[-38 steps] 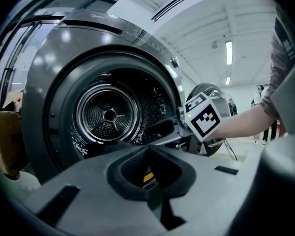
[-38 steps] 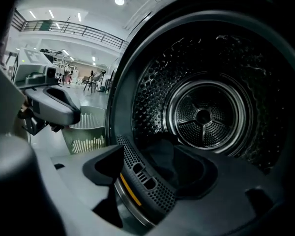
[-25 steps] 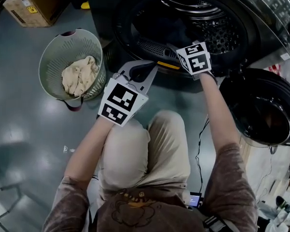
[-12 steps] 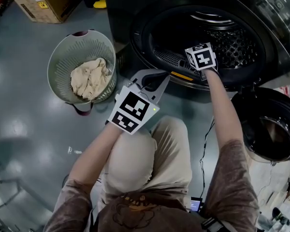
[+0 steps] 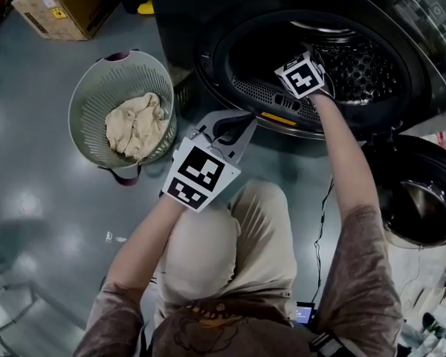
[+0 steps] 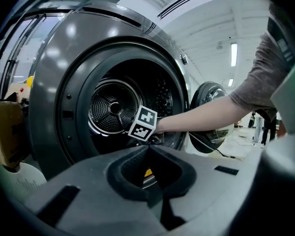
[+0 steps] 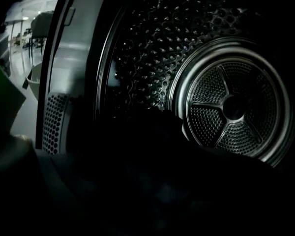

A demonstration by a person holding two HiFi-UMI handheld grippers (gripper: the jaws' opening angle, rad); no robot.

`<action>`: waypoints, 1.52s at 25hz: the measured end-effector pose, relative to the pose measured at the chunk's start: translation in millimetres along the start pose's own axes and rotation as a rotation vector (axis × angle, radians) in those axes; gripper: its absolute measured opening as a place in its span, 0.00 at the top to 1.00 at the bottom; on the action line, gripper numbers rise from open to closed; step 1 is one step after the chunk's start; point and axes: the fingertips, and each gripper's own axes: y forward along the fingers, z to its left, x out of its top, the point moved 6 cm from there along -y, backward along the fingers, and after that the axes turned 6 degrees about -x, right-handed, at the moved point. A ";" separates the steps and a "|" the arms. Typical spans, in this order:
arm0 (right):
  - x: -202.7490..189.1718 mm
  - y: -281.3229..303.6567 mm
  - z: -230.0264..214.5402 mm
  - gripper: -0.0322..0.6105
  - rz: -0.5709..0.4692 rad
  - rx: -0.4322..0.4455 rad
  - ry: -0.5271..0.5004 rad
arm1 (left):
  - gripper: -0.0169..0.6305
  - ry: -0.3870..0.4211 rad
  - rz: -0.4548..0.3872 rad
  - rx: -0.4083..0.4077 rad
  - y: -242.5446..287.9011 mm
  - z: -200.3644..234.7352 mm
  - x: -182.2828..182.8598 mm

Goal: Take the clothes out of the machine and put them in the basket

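One bundle of cream clothes (image 5: 136,129) lies in the pale green laundry basket (image 5: 85,95). The basket stands on the grey floor (image 5: 44,199), just left of the machine (image 5: 208,58).

Left gripper (image 5: 238,121): I read the jaws as together with nothing between them. It is held roughly level in front of the open port, above the person's knee.

Right gripper (image 5: 303,74): reached inside the perforated drum (image 7: 152,48) and tilted downward. Its jaws have just been opening and stand apart. Its own view is too dark low down for me to tell whether any cloth sits between them.

The round door (image 5: 420,207) hangs open at the right. A cardboard box (image 5: 56,6) sits on the floor beyond the basket.
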 end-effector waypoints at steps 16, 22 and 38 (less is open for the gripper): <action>-3.4 45.6 5.4 0.16 0.126 0.032 -0.162 | 0.96 -0.016 0.016 -0.022 3.3 -3.0 -3.9; -21.3 58.5 5.3 0.17 0.218 0.095 -0.124 | 0.96 -0.028 0.018 -0.024 2.2 -5.4 -4.8; -28.6 77.2 8.3 0.42 0.233 0.093 -0.121 | 0.96 -0.054 0.032 -0.044 6.1 -5.5 -9.6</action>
